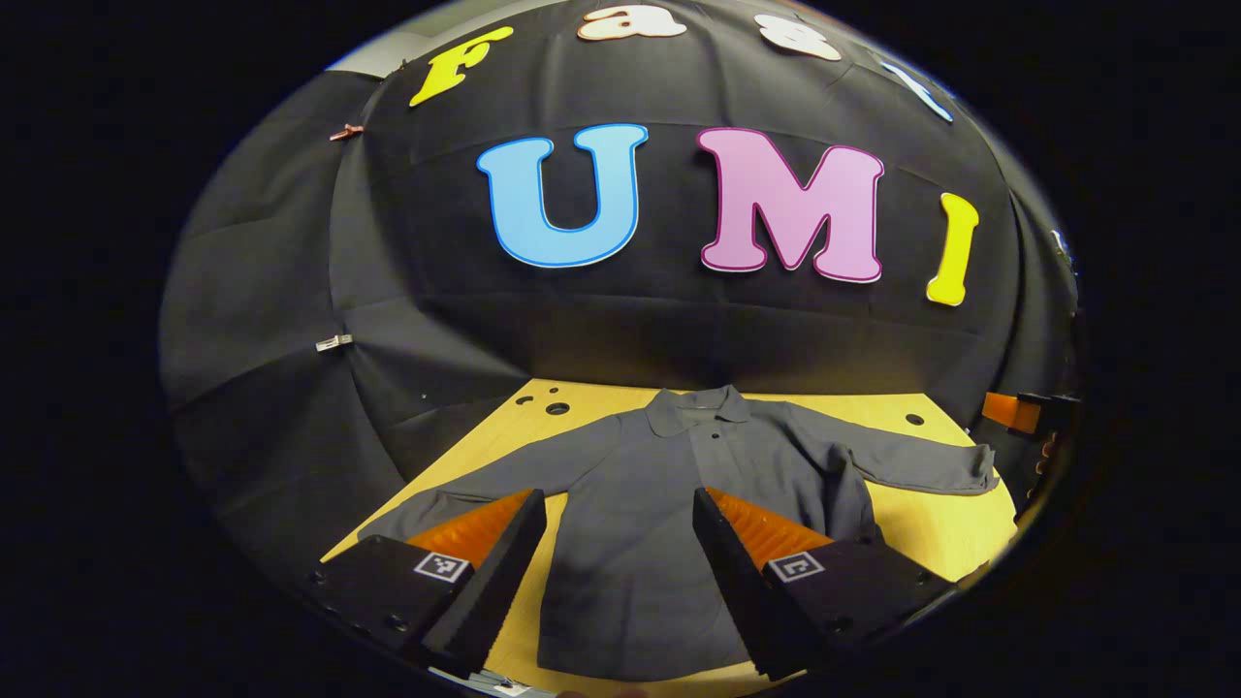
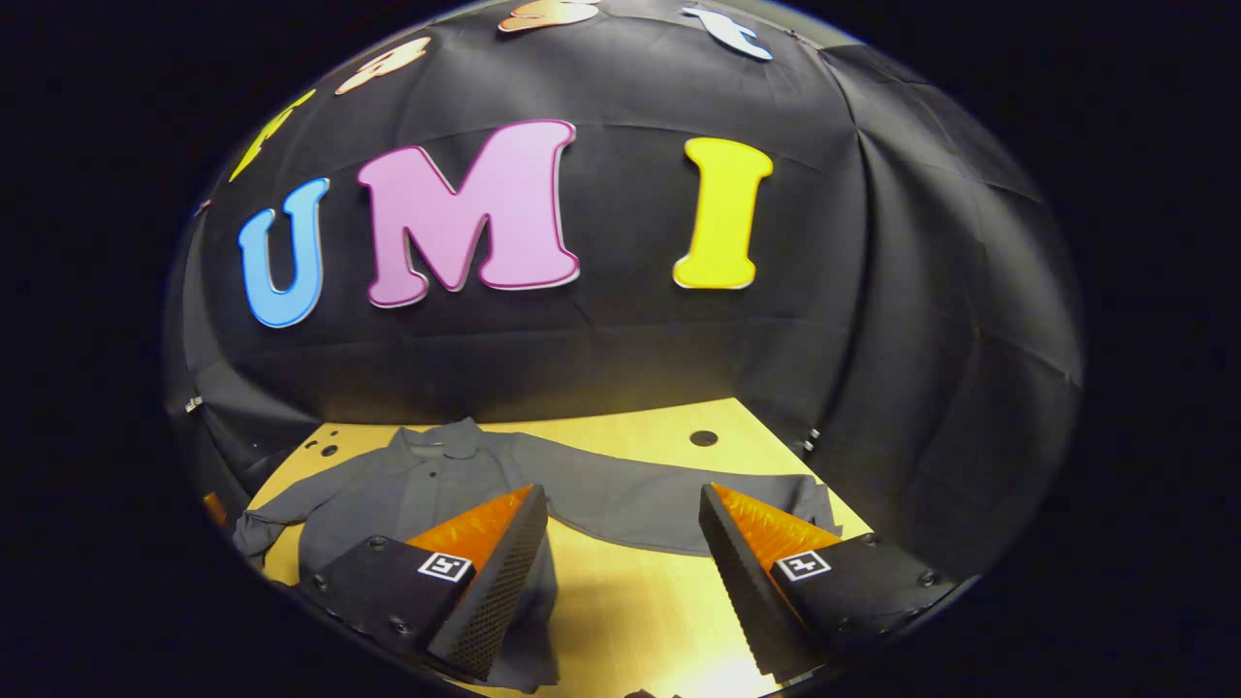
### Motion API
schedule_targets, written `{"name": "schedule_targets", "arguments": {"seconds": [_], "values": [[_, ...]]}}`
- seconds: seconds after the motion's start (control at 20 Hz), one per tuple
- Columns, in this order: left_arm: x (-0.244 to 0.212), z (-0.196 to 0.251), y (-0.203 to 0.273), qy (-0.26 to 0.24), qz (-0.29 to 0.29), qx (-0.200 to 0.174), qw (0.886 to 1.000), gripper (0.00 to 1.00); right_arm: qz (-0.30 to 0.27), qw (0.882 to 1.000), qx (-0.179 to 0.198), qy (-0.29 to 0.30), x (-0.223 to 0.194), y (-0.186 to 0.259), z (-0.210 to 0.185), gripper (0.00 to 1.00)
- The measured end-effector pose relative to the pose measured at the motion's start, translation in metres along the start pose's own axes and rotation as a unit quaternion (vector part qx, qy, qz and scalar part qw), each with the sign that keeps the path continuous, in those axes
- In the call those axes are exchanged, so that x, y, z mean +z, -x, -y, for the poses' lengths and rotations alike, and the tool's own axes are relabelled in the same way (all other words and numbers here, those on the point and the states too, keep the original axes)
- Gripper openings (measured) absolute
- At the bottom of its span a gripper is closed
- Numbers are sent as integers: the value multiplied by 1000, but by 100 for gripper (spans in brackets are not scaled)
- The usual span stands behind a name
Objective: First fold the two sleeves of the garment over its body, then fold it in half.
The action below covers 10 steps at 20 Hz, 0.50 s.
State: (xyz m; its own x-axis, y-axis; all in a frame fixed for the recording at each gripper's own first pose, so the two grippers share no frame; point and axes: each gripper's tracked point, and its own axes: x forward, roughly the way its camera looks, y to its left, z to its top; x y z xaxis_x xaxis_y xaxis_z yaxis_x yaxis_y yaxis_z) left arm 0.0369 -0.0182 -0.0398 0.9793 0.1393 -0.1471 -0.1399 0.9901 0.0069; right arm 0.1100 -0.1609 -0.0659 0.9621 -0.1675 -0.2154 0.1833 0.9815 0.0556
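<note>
A grey collared long-sleeved shirt (image 1: 630, 504) lies flat and face up on the wooden table (image 1: 931, 523), collar toward the back wall, both sleeves spread out to the sides. My left gripper (image 1: 620, 509) hovers open above the shirt's body with nothing between its fingers. In the right gripper view the same shirt (image 2: 427, 494) lies to the left, and one sleeve (image 2: 659, 504) stretches across to the right. My right gripper (image 2: 620, 504) hangs open above that sleeve and the bare table in front of it. Part of the other gripper (image 1: 1013, 412) shows at the right edge of the left gripper view.
The table (image 2: 630, 601) has several round holes, some near the back left corner (image 1: 557, 407) and one at the back right (image 2: 704, 438). Black cloth walls close in the table at the back and both sides. Metal clips (image 1: 334, 342) hold the cloth at the left.
</note>
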Motion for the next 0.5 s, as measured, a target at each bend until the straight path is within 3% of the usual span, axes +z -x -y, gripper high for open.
{"name": "schedule_targets", "arguments": {"seconds": [0.3, 0.5], "values": [[-19, 0, 0, -3, -26, 12, 1000, 96, -54, 996, -71, 2, -32, -34, 70, 97], [-30, -6, -4, -4, -50, 35, 998, 96, -106, 987, -112, -42, -61, -72, 116, 97]]}}
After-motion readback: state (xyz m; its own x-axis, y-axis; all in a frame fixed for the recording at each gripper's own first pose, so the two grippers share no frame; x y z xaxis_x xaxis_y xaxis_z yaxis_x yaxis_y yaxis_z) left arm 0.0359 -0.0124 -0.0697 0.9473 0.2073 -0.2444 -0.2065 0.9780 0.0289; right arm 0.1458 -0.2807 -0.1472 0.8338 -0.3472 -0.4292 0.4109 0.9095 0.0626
